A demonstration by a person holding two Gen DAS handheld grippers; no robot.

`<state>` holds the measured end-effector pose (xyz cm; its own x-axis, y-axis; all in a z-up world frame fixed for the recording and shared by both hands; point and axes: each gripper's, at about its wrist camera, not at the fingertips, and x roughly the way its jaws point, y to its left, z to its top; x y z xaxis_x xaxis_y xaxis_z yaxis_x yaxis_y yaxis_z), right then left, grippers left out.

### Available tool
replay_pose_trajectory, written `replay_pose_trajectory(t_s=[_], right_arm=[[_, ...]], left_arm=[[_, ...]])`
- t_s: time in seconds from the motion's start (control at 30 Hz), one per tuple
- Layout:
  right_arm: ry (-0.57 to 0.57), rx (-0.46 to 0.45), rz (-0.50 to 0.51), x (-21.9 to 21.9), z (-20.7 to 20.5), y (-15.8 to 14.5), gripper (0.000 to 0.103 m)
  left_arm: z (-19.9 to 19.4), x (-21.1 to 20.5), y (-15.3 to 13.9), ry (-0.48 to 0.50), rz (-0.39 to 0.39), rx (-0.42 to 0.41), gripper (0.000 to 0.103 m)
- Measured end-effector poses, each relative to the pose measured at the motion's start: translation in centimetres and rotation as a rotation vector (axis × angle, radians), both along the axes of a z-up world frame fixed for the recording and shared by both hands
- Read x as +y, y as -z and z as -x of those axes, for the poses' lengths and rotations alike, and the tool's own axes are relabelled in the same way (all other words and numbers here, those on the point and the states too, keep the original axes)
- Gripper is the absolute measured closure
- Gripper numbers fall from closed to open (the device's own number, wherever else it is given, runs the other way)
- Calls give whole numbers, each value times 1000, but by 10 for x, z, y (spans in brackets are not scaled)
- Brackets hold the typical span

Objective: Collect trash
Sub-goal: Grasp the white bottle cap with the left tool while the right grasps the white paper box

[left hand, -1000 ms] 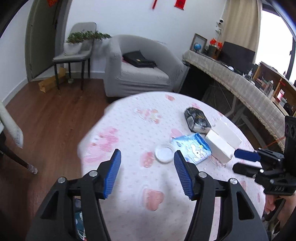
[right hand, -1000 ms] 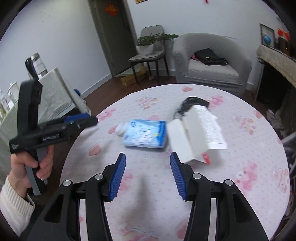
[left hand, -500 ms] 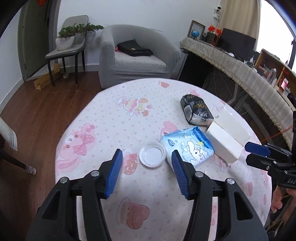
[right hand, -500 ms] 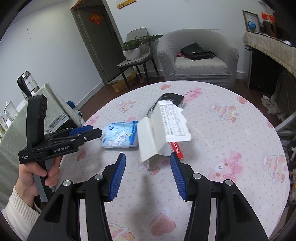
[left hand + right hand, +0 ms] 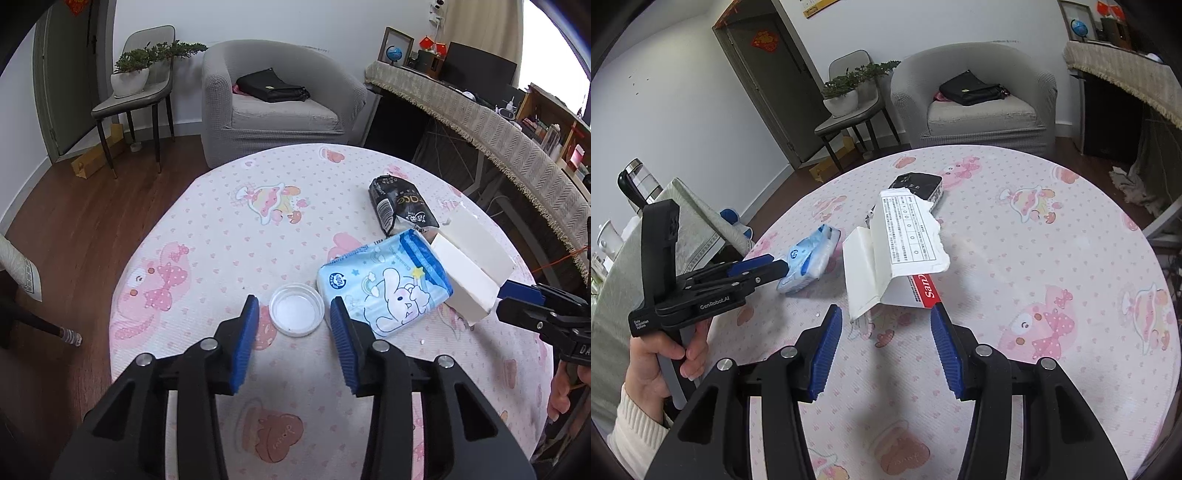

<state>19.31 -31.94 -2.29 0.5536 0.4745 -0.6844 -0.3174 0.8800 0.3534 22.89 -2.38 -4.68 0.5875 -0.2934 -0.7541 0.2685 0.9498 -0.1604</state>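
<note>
Nothing looks collected yet: all four pieces of trash lie on the round table (image 5: pixel 207 229) with its pink cartoon cloth, and no bin or bag shows in either view (so where the trash is meant to go cannot be told). The left gripper (image 5: pixel 293 325) hangs low over the near part of the table with its blue-padded jaws apart and empty, the small white plastic lid (image 5: pixel 296 309) lying between and just beyond the fingertips. Just right of the lid lies the blue tissue pack (image 5: pixel 386 291) with the rabbit print, and touching its far side, the torn white box (image 5: pixel 469 266); the black snack bag (image 5: pixel 400 208) lies beyond those two, close against them. The right gripper (image 5: pixel 886 334) also has its jaws apart and holds nothing; in its own view the torn white box (image 5: pixel 886 254), flap lifted and printed label up, sits just ahead of the fingertips, the blue tissue pack (image 5: pixel 809 262) to its left and the black snack bag (image 5: pixel 918 184) behind it. Judging by this, the work is at its very start: each gripper seems lined up on a first piece, the left on the lid and the right on the box, and every grasp, lift and drop-off is still to be done.
</note>
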Motion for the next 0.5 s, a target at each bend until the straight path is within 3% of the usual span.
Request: replay_pose_trajectory(t_s=[0.3, 0.5], right_arm=[[9, -2, 0, 0, -4, 0, 52], [26, 13, 3, 0, -10, 5, 52]], left_arm=[[0, 10, -2, -10, 29, 13, 61], [2, -3, 0, 13, -25, -5, 57]])
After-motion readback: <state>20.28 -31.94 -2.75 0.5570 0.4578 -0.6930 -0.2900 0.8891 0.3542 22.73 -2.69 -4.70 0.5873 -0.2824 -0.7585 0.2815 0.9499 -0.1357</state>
